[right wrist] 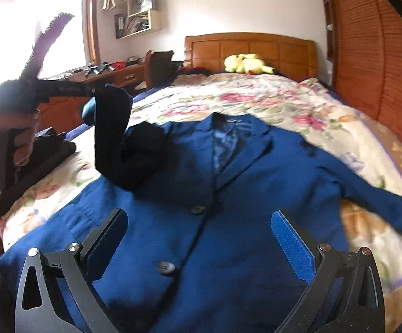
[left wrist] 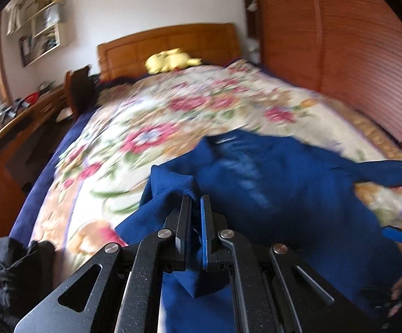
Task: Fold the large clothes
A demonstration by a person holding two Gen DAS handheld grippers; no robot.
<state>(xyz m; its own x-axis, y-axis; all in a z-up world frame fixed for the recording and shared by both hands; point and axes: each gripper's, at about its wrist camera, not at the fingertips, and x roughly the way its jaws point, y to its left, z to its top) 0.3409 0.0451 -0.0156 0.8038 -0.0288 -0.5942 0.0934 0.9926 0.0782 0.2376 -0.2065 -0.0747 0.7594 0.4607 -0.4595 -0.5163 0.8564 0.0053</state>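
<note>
A bed (right wrist: 326, 116) with a flowered quilt fills most of both views, its wooden headboard (right wrist: 251, 50) at the far end and a slatted wooden wall panel (right wrist: 381, 69) along its right edge. The blue jacket (right wrist: 228, 194) lies front-up across the near end of the bed, collar toward the headboard, two dark buttons showing down its closed front; one sleeve runs out flat toward the bed's right edge, while the other sleeve (right wrist: 112, 138) is lifted off the quilt near the left edge. A wooden desk (right wrist: 112, 76) stands beyond the bed's left edge beneath the window, and a dark garment (left wrist: 12, 266) sits at the near left corner. A yellow plush toy (right wrist: 246, 63) rests against the headboard. The left gripper (left wrist: 196, 202) is clamped narrow on a fold of the jacket's blue cloth, the fabric bunched between its fingers; in the right wrist view a hand (right wrist: 12, 136) carries it raised. The right gripper (right wrist: 201, 227) hangs above the jacket's lower front with its jaws spread wide, nothing between them.
</note>
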